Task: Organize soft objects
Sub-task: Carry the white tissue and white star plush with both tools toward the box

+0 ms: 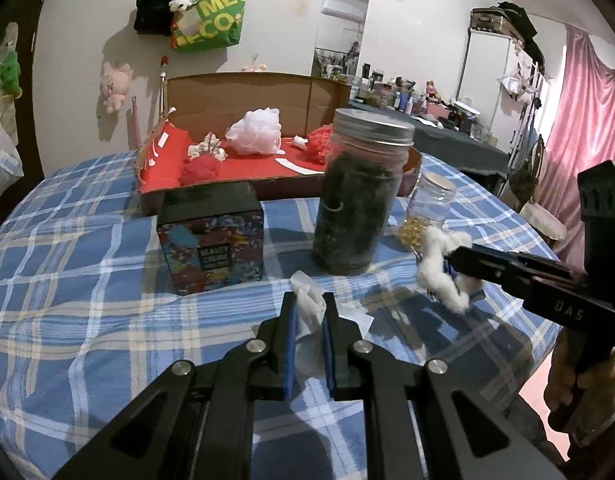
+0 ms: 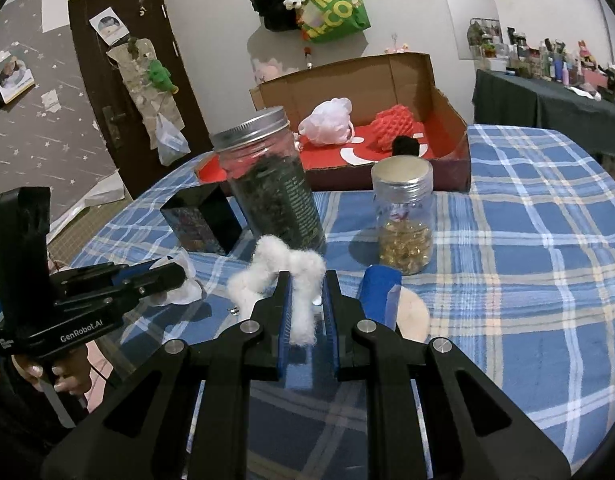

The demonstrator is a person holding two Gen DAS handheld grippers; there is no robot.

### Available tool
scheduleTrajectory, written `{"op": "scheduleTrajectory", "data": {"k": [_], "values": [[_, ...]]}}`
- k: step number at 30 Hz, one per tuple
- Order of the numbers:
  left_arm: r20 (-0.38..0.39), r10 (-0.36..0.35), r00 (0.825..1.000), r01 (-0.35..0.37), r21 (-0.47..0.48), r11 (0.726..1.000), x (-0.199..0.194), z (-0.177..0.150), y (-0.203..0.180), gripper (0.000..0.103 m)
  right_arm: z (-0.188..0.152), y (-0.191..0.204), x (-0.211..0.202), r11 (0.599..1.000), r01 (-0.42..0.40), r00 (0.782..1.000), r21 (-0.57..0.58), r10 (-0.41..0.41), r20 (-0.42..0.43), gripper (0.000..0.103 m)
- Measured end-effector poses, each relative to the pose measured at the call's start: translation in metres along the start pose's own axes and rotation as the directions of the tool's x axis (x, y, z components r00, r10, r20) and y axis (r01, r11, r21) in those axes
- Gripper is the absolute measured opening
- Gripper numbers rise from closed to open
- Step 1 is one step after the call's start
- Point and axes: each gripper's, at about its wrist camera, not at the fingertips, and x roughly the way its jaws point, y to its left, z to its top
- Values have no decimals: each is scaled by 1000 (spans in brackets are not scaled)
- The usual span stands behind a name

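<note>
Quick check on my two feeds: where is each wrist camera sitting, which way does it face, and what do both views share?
Left wrist: rides the left gripper, looking forward and down over the plaid table at the tall jar and cardboard box; its fingers pinch a white tissue; the right gripper and a hand enter at right.
Right wrist: rides the right gripper, same heading; it grips a white cotton strip; the left gripper and fingers show at left.
Shared: jars, box, table, both grippers.
</note>
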Motion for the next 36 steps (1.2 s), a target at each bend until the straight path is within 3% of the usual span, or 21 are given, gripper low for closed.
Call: {"op": "scheduleTrajectory", "data": {"k": [11, 19, 27, 36], "values": [[0, 16, 1000, -16, -24, 1000, 0, 0, 8, 12, -1, -12, -4, 999, 21, 1000, 29, -20, -12, 14], [-4, 51, 999, -51, -105, 993, -12, -2, 43, 12, 1, -39, -16, 995, 29, 1000, 95, -28, -13, 14], [-20, 120, 993, -122, -167, 978, -14, 0, 83, 12, 7, -66, -25, 987, 94, 996, 132, -93, -15, 14], [-51, 161, 986, -167, -148, 975, 7, 18, 112, 12, 25, -88, -18, 976, 177, 984, 128, -174, -38, 14]]}}
